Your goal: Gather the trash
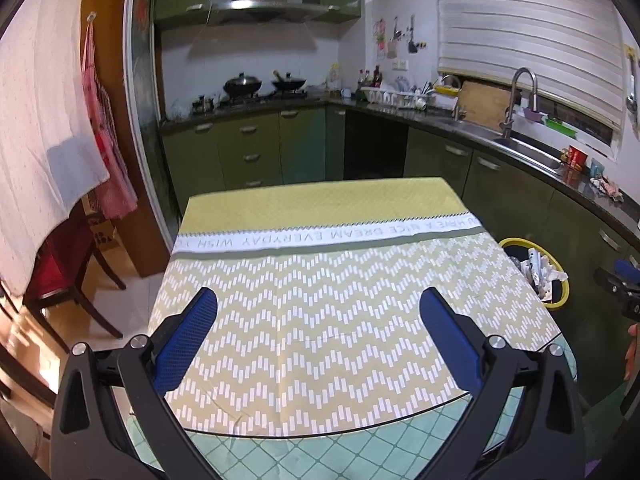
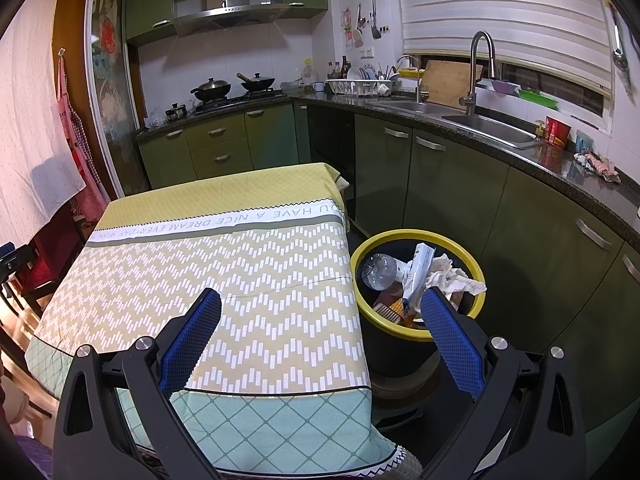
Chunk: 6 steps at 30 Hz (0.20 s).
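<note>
Covering the table, a yellow-green zigzag-patterned tablecloth point(image 1: 320, 300) is seen with bare surface right out to its edges, and dark floor is left open between its right edge and the green cabinet fronts point(image 2: 460, 184). Both the left gripper point(image 1: 318, 312) and the right gripper point(image 2: 322, 312) are held low over the near edge with blue-padded fingers spread wide apart, nothing gripped. Just beside the table's right edge, a black yellow-rimmed round trash bin point(image 2: 416, 330) is filled with crumpled paper point(image 2: 452, 280), a clear plastic bottle point(image 2: 378, 270) and cartons.

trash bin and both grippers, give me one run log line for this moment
left gripper: open, empty, over tablecloth | right gripper: open, empty | trash bin: beside table, holds bottle, crumpled paper | no trash seen on the tablecloth
</note>
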### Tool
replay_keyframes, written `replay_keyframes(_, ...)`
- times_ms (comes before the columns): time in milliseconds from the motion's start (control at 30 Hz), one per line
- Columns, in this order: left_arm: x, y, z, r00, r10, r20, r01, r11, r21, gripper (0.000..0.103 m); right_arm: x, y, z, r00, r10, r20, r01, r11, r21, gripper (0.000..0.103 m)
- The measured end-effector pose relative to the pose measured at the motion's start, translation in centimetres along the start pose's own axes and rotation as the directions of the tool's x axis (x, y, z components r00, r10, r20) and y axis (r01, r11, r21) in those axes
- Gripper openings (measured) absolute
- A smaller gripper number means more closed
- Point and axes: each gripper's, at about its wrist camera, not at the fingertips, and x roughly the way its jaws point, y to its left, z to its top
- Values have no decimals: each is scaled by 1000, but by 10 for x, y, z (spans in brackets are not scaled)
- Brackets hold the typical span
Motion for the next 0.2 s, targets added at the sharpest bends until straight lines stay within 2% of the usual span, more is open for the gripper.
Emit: replay_keyframes(200,40,27,15,997,-6,-77,2,998,-57,96,27,12,15,998,47,-35,-48,998,-33,98)
